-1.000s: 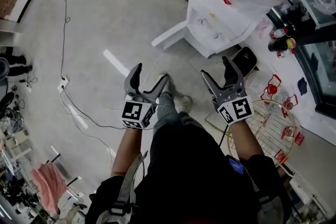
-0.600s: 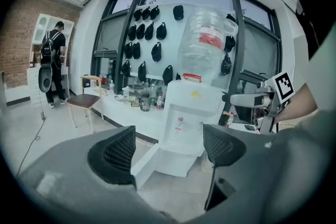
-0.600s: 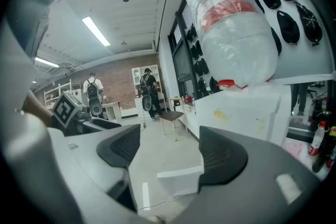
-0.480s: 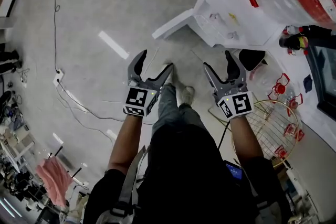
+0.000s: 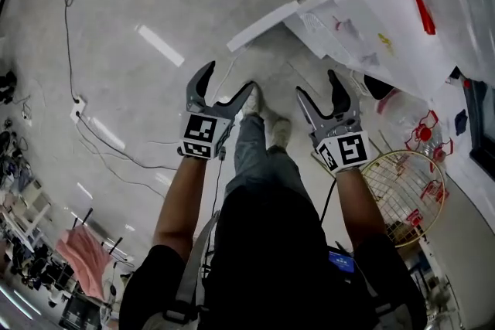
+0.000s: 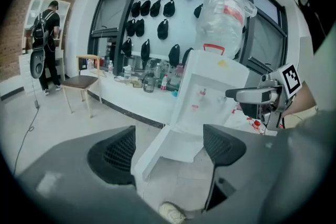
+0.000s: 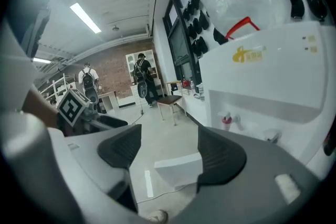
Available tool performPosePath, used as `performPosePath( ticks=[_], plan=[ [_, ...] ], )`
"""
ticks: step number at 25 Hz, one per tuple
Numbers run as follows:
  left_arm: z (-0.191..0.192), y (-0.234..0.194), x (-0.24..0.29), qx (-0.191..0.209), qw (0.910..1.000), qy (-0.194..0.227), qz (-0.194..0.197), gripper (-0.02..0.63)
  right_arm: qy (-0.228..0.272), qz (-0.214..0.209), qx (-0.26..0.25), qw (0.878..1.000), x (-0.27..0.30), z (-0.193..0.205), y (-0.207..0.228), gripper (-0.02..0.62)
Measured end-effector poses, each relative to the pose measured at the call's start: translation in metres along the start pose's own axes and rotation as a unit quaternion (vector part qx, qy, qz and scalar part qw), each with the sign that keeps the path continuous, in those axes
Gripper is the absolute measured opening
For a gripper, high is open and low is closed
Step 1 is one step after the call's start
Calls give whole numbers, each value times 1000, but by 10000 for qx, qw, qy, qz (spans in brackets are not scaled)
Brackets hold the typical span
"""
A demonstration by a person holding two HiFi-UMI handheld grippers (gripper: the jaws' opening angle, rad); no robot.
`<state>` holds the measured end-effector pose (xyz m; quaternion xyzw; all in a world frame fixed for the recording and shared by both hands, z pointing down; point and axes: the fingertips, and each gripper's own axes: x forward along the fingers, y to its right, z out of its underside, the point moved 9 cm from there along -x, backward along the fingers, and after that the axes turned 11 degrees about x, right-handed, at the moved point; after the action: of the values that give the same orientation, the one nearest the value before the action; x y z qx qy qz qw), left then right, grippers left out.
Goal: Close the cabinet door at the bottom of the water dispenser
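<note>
The white water dispenser (image 5: pixel 371 19) with its big clear bottle (image 6: pixel 226 13) stands at the upper right. Its bottom cabinet door (image 5: pixel 263 25) hangs open, swung out to the left over the floor. My left gripper (image 5: pixel 228 77) is open and empty, below the door's free edge and apart from it. In the left gripper view the door (image 6: pixel 157 149) shows between the jaws, farther off. My right gripper (image 5: pixel 318 83) is wide, its jaws closing slightly with nothing between them, and it hangs in front of the dispenser's base. In the right gripper view the door (image 7: pixel 178 168) lies ahead.
A cable (image 5: pixel 100 135) and a power strip (image 5: pixel 77 108) lie on the floor at the left. A gold wire rack (image 5: pixel 402 189) sits at the right. The person's shoes (image 5: pixel 267 120) stand between the grippers. A chair (image 6: pixel 81 81) and a counter (image 6: pixel 136 92) are beyond, with a person (image 6: pixel 44 34) far left.
Both grippers have sunk toward the floor, staying side by side. The dispenser and its open door now show larger and nearer in the head view.
</note>
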<state>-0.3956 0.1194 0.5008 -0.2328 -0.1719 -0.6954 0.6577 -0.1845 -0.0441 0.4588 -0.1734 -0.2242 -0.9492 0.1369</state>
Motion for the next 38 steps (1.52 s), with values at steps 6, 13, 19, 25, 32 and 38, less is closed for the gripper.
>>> performPosePath(
  ticks=[6, 13, 19, 25, 32, 38],
  plan=[
    [52, -24, 44, -109, 9995, -274, 125, 405, -333, 46, 58, 9994, 39, 42, 15, 331],
    [120, -39, 96, -272, 9974, -619, 251, 405, -667, 120, 179, 9975, 65, 93, 31, 327],
    [158, -44, 130, -102, 9948, -922, 428, 403, -862, 150, 290, 9957, 81, 126, 40, 324],
    [176, -49, 148, 57, 9927, -1094, 505, 407, -959, 132, 392, 9945, 87, 138, 37, 318],
    [180, -60, 174, -59, 9918, -1188, 458, 414, -1005, 126, 473, 9937, 87, 143, 36, 310],
    [184, -53, 189, -24, 9894, -1341, 553, 414, -939, 272, 544, 9937, 72, 146, 48, 306]
  ],
)
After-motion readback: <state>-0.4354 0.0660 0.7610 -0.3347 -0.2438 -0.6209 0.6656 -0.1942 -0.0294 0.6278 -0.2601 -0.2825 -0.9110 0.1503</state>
